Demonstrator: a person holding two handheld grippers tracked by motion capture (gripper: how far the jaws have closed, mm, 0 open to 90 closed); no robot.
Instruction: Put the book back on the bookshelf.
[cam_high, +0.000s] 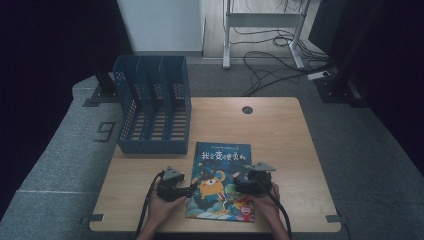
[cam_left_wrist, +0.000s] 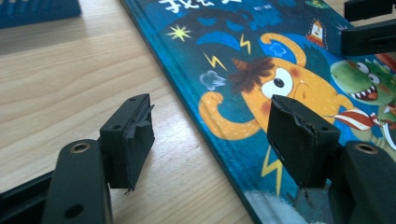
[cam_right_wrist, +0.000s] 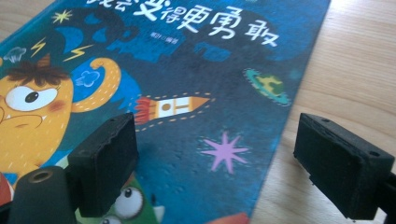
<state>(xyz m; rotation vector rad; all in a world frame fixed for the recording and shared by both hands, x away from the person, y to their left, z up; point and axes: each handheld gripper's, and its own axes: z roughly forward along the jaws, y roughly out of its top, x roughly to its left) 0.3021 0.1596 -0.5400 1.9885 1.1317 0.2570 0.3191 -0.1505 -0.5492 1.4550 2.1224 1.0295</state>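
So the main thing here is a kids' picture book (cam_high: 221, 181), lying flat and face up on the wooden table (cam_high: 280, 130), just in front of the file rack and a bit to its right. The cover is deep blue with white Chinese title characters across the top, a big orange one-eyed monster with a scruffy brown tuft, and a green toothy dinosaur next to it. There are little yellow lightning bolts, a small rocket with a dashed trail, a purple star and a tiny green planet scattered around. Hardcover by the look of the edge, and it's closed.

The file rack (cam_high: 152, 145) is dark blue plastic with slotted sides, split into three upright compartments by dividers. It sits at the table's far left corner, close to the book's top left corner but not touching it. From the high view all three slots look empty.

The left gripper (cam_left_wrist: 212, 135) hangs low over the book's left edge with its jaws spread wide, one over bare wood and the other over the cover, nothing pinched. The right gripper (cam_right_wrist: 229, 161) does the same on the book's right edge: jaws wide apart, straddling the edge, not gripping anything.
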